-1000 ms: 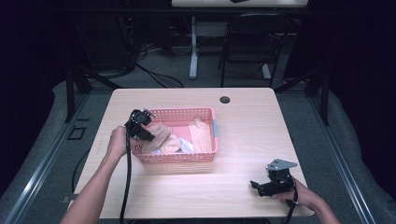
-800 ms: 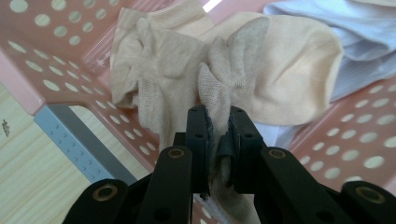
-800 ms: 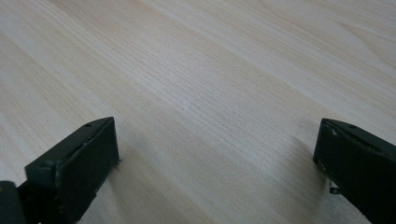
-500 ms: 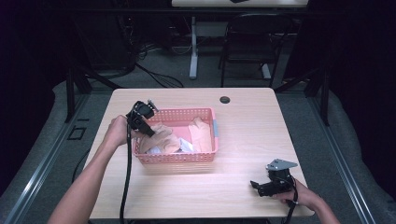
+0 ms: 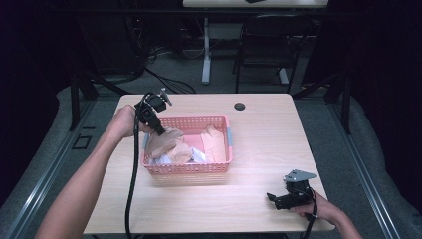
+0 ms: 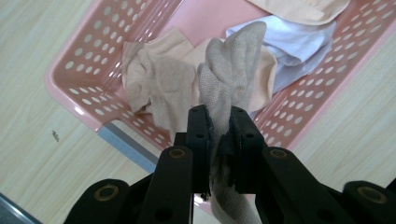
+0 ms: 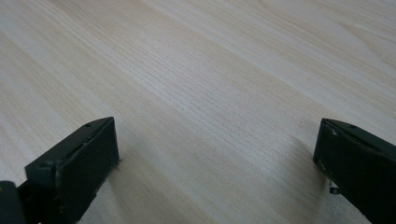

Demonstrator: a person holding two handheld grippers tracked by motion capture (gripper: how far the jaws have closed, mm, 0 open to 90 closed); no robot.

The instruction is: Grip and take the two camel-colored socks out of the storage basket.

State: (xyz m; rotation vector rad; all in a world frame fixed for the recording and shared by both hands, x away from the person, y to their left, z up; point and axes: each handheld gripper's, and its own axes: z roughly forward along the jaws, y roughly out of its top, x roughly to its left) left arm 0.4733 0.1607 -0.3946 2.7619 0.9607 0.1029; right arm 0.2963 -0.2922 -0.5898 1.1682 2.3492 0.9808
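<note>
- My left tongs (image 6: 219, 133) are clamped on a beige sock (image 6: 233, 70), pinched at one bunched end so the rest hangs free above the pink basket (image 5: 219, 167), which suits lifting it out without dragging its neighbours.
- More beige and white laundry (image 6: 299, 42) lies in the basket (loosely heaped).
- My right tongs (image 7: 215, 163) stand wide apart, empty, low over the bare counter (image 5: 259, 199), well apart from the basket, likely parked out of the way.
</note>
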